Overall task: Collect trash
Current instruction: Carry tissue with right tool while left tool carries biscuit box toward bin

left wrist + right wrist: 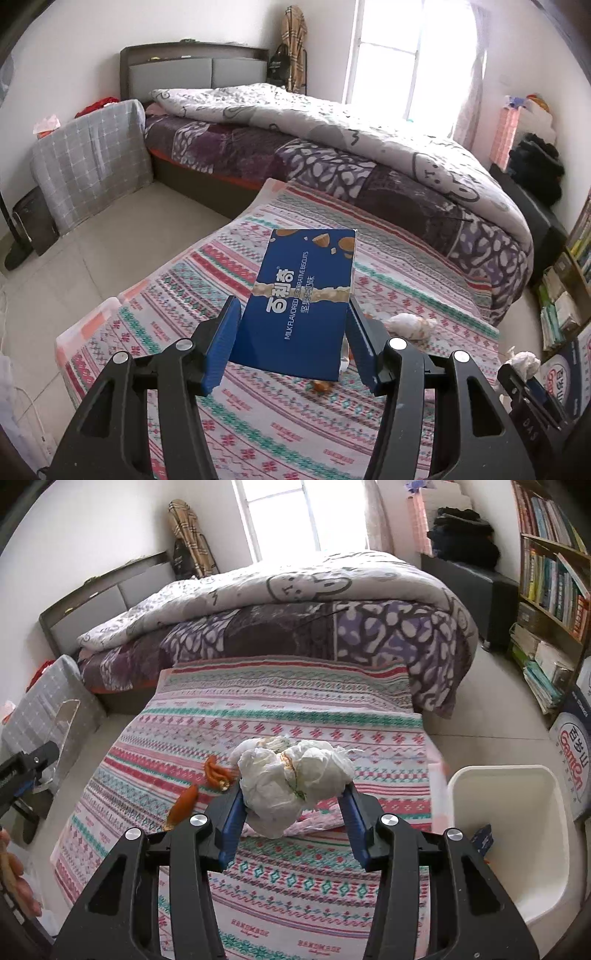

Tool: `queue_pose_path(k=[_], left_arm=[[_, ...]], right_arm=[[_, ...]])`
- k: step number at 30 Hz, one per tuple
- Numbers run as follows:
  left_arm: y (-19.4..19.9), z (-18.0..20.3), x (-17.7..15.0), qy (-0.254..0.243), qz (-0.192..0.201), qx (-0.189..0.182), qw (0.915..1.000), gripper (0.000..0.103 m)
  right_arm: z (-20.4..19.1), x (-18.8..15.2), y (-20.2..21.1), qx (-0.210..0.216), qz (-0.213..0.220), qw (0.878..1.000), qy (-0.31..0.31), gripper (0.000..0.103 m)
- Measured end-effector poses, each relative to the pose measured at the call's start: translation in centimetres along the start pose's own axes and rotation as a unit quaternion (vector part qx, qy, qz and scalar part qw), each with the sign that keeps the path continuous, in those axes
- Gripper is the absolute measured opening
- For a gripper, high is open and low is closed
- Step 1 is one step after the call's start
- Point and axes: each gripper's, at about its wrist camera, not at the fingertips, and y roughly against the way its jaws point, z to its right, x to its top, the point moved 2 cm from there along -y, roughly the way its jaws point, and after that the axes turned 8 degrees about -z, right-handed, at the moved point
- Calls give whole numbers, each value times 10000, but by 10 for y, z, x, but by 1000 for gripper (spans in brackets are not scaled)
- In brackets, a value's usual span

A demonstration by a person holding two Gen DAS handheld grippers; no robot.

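My left gripper [291,332] is shut on a blue biscuit box [306,288], its pads pressing the box's two long sides, and holds it tilted above the patterned tablecloth [258,424]. My right gripper [293,801] is shut on a crumpled white tissue wad [291,779], lifted off the cloth. Another crumpled paper wad [410,325] lies on the cloth to the right of the box. Two orange peels [216,771] [184,801] lie on the cloth left of the held wad. In the left wrist view the right gripper [517,373] shows at the right edge with its tissue.
A white plastic bin [517,775] stands on the floor right of the table, with a small blue item [484,838] inside. The bed [332,147] with a quilt lies beyond the table. A bookshelf [554,583] fills the right wall. A covered box [88,158] stands at the left.
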Motion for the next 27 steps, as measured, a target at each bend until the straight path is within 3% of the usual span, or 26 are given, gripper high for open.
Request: queue_pose_path(k=[27], left_arm=[[12,120,-33,-782,169,-400,9960,56]], right_arm=[[71,10,24,-611,194,9971,-422,46]])
